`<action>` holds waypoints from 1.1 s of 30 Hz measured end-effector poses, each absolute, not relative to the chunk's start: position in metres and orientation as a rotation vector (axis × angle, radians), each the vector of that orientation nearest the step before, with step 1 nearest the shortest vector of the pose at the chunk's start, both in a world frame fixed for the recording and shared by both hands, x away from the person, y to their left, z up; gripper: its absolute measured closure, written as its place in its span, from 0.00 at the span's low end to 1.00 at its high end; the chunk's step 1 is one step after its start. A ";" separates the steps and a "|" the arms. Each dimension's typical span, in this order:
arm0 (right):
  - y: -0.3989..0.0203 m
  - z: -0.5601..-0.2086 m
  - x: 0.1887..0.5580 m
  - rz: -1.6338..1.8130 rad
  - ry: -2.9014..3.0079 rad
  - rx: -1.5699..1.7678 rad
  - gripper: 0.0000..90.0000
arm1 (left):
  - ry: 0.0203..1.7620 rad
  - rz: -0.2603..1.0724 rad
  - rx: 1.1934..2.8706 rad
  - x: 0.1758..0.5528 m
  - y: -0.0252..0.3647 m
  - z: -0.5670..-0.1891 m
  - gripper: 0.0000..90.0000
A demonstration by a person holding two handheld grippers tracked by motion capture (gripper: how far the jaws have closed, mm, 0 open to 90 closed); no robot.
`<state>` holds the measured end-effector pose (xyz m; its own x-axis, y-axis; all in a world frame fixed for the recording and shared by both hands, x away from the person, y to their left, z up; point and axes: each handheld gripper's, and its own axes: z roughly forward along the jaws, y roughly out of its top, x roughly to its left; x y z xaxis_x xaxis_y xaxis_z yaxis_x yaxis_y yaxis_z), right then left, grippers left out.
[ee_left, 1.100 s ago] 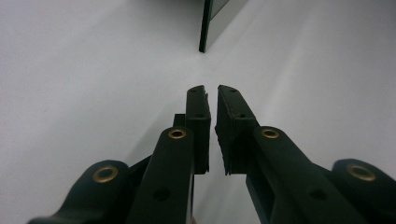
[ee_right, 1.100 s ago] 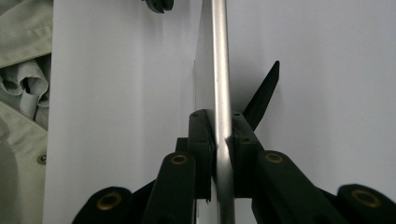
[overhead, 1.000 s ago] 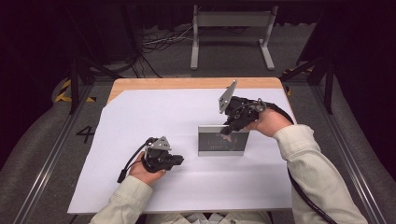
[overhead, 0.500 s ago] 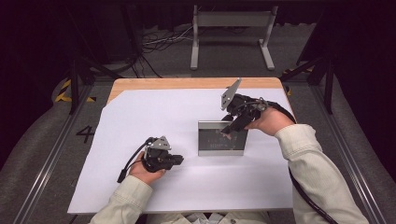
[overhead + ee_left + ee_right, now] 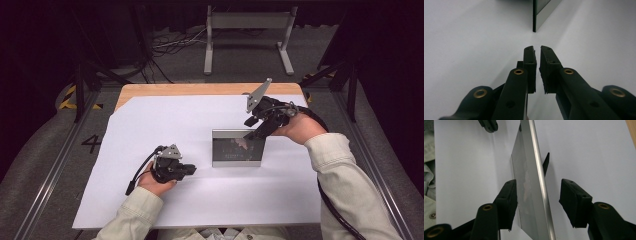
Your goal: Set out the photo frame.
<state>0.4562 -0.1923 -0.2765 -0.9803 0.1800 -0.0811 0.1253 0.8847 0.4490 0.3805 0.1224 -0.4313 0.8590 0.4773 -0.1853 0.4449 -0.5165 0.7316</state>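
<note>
Picture frame [image 5: 238, 148] is standing upright near the worktop [image 5: 150, 110] centre, w/ its stand propping it behind. Right gripper [image 5: 256, 131] is straddling the frame's top right corner, jaws just been opening, pads off it. Left gripper [image 5: 190, 170], closed & empty, is resting nearer the front edge.

White sheet [image 5: 165, 125] spread over the table [image 5: 200, 89], a strip of bare wood showing along the far edge. Standing on the sheet: a silver-framed picture frame [image 5: 238, 148], upright, propped from behind by a dark stand leg [image 5: 545, 163]. The frame's top edge sits between the right gripper's fingers [image 5: 507, 197], closer to one pad than the other. Off the left gripper's fingertips [image 5: 530, 58], plain white sheet runs ahead to the frame's near corner. The left gripper [image 5: 187, 170] rests low on the sheet.
</note>
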 end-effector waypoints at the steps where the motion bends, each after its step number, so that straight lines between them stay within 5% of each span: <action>1: -0.195 -0.275 0.456 0.692 2.926 0.234 0.52 | 0.667 0.047 2.188 0.381 0.123 -0.431 0.92; 33: -0.266 -0.266 0.438 0.776 2.799 0.437 0.43 | 0.700 0.066 2.174 0.384 0.127 -0.430 0.90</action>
